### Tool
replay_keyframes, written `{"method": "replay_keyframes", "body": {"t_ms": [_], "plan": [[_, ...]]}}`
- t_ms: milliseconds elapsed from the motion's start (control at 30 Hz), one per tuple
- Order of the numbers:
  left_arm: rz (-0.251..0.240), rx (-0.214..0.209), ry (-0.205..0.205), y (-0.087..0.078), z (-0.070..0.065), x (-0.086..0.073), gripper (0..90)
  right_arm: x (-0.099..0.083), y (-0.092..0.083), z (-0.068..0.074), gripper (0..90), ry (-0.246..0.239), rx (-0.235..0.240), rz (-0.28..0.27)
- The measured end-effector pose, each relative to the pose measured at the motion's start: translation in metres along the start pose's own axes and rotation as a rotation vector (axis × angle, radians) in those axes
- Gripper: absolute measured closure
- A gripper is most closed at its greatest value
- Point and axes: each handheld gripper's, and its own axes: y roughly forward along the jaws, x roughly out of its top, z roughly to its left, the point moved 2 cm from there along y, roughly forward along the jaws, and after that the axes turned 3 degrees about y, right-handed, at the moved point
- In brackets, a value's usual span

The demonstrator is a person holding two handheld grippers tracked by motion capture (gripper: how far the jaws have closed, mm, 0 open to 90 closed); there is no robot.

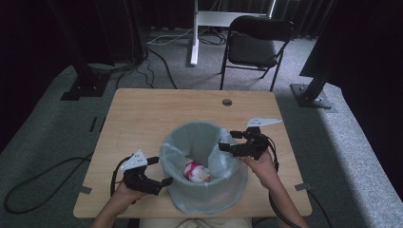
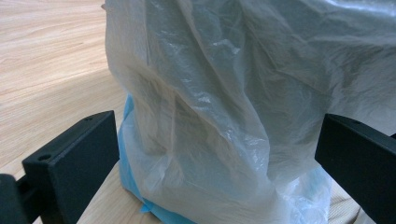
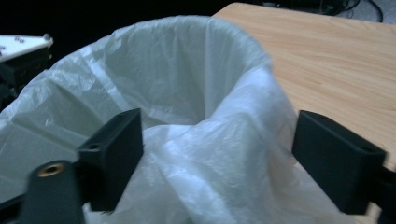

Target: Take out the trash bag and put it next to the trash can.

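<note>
Your bin liner (image 1: pixel 205 142), draped over the small bin mid-table, is thin, limp and slippery, so pinch bunched rim film; both the left gripper (image 1: pixel 159 176) and the right gripper (image 1: pixel 227 141) have jaws apart, film between them unclamped.

Crumpled translucent bag (image 2: pixel 224 116) over blue bin (image 2: pixel 133 184) between wide-apart jaws.

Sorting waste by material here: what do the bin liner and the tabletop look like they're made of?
Bin liner: thin translucent plastic film, likely polyethylene; it crinkles, shines and shows blue through near its base. Tabletop: light wood or wood-look laminate with a matte finish and visible grain lines; which one is unclear.
</note>
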Motion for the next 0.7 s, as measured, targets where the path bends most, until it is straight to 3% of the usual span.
{"method": "replay_keyframes", "body": {"t_ms": [67,200,267,333,467,600,700], "plan": [[-0.009,-0.012,-0.011,0.0005,0.0014,0.0011,0.3,-0.0006,0.0021,0.0012,27.9,-0.007,0.017,0.014],[-0.004,-0.038,-0.019,0.0018,0.0020,0.0019,0.4,-0.0028,0.0071,0.0033,38.5,-0.031,-0.034,0.037],[-0.010,-0.059,-0.019,0.0015,0.0023,0.0018,1.9,-0.0039,0.0086,0.0019,42.9,-0.025,-0.027,0.047],[-0.039,-0.109,0.009,-0.0001,0.0032,0.0001,11.0,-0.0041,0.0087,0.0015,45.4,-0.028,-0.039,0.051],[-0.061,-0.142,0.015,-0.0005,0.0041,-0.0009,19.7,-0.0034,0.0088,0.0013,52.6,-0.031,-0.069,0.064],[-0.072,-0.154,0.001,-0.0036,0.0027,0.0004,43.3,-0.0030,0.0069,-0.0009,56.5,-0.031,-0.099,0.069],[-0.074,-0.157,0.002,-0.0037,0.0003,0.0013,52.8,-0.0024,0.0065,-0.0020,57.1,-0.028,-0.108,0.069]]}}
